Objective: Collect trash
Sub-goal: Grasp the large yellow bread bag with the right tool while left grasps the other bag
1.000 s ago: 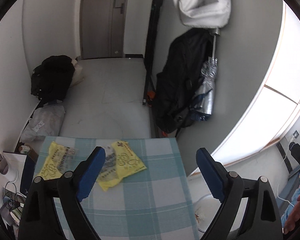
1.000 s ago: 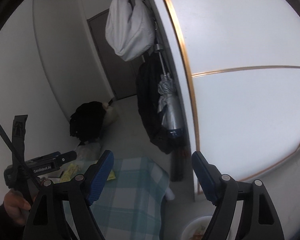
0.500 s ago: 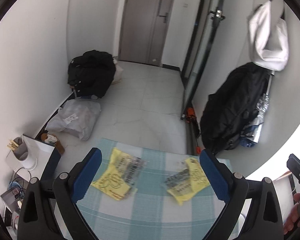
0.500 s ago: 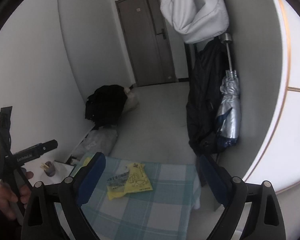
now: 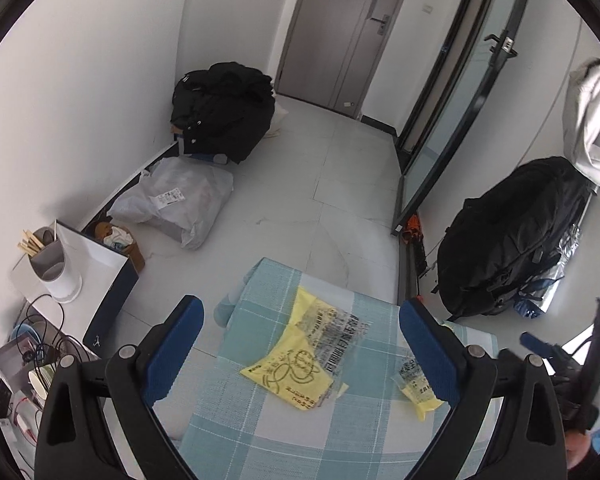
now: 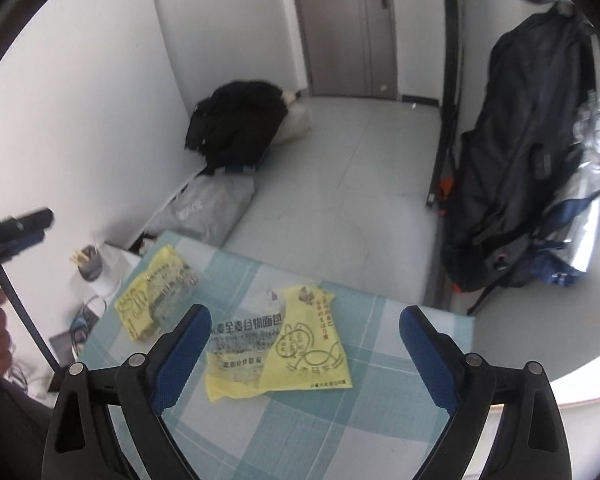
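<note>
Left wrist view: checked tablecloth (image 5: 340, 432) across table top, floor beyond. Black backpack (image 5: 512, 240) against right wall; black jacket heap (image 5: 224, 116) in far corner. Yellow wrapper (image 5: 300, 364) flat on cloth between spread fingers of left gripper (image 5: 300, 352); nothing clamped. Second wrapper (image 6: 284, 352) on same cloth, between parted fingers of right gripper (image 6: 304, 348); no contact. Wrappers apart, side by side.
</note>
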The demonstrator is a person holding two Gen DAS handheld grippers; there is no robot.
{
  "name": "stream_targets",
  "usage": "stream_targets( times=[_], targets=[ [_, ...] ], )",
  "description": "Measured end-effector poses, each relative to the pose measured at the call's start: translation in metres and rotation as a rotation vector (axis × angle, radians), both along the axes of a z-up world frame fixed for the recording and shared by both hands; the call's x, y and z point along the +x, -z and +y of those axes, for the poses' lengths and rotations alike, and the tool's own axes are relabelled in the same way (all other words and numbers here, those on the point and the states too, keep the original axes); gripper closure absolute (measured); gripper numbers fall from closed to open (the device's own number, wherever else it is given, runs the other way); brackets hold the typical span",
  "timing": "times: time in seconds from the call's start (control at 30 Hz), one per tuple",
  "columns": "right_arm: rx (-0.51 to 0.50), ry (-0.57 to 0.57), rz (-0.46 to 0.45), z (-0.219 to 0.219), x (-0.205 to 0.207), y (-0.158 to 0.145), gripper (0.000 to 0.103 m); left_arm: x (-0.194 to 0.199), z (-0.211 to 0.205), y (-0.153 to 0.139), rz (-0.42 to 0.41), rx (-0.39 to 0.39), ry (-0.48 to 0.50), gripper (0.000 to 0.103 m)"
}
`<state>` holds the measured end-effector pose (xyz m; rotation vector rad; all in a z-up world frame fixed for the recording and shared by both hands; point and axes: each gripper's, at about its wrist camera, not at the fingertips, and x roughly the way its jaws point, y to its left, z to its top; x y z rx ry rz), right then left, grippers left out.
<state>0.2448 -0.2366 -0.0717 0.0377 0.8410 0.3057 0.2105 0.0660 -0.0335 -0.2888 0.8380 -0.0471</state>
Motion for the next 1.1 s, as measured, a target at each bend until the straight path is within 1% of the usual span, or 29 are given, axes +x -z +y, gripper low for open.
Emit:
stream_targets(
  times=[0.13, 0.27, 0.3, 0.47, 0.6, 0.63, 0.7, 0.77, 0.83, 0.97, 1.07, 1.1],
  targets=[
    [-0.014, -0.055, 0.084, 0.011, 0.027, 0.035, 0.008, 0.008, 0.009, 0.005, 0.035, -0.029, -0.013, 0.006],
    [-0.008, -0.090, 0.146, 0.018, 0.043, 0.064, 0.011, 0.014, 0.013, 0.008, 0.057, -0.042, -0.017, 0.006],
    [-0.009, -0.096, 0.157, 0.019, 0.045, 0.066, 0.013, 0.016, 0.013, 0.009, 0.059, -0.038, -0.018, 0.006],
    [-0.080, -0.142, 0.182, 0.028, 0.048, 0.080, 0.013, 0.023, 0.016, 0.015, 0.090, -0.035, -0.021, 0.006],
    [-0.089, -0.167, 0.218, 0.033, 0.048, 0.090, 0.023, 0.028, 0.017, 0.018, 0.107, -0.037, -0.029, 0.006],
    [-0.105, -0.179, 0.199, 0.036, 0.045, 0.088, 0.029, 0.028, 0.016, 0.019, 0.109, -0.029, -0.032, 0.006],
    [-0.139, -0.196, 0.191, 0.039, 0.043, 0.089, 0.033, 0.030, 0.015, 0.020, 0.114, -0.024, -0.032, 0.006],
    [-0.171, -0.200, 0.176, 0.042, 0.041, 0.089, 0.042, 0.032, 0.015, 0.021, 0.122, -0.019, -0.034, 0.006],
    [-0.201, -0.204, 0.162, 0.043, 0.039, 0.089, 0.060, 0.033, 0.016, 0.023, 0.128, -0.016, -0.036, 0.006],
    [-0.205, -0.216, 0.155, 0.040, 0.035, 0.089, 0.080, 0.036, 0.017, 0.026, 0.141, 0.003, -0.046, 0.006],
    [-0.208, -0.220, 0.150, 0.040, 0.032, 0.086, 0.088, 0.037, 0.016, 0.029, 0.141, 0.018, -0.039, 0.006],
    [-0.191, -0.222, 0.155, 0.038, 0.032, 0.085, 0.096, 0.038, 0.014, 0.030, 0.140, 0.027, -0.026, 0.006]
  ],
)
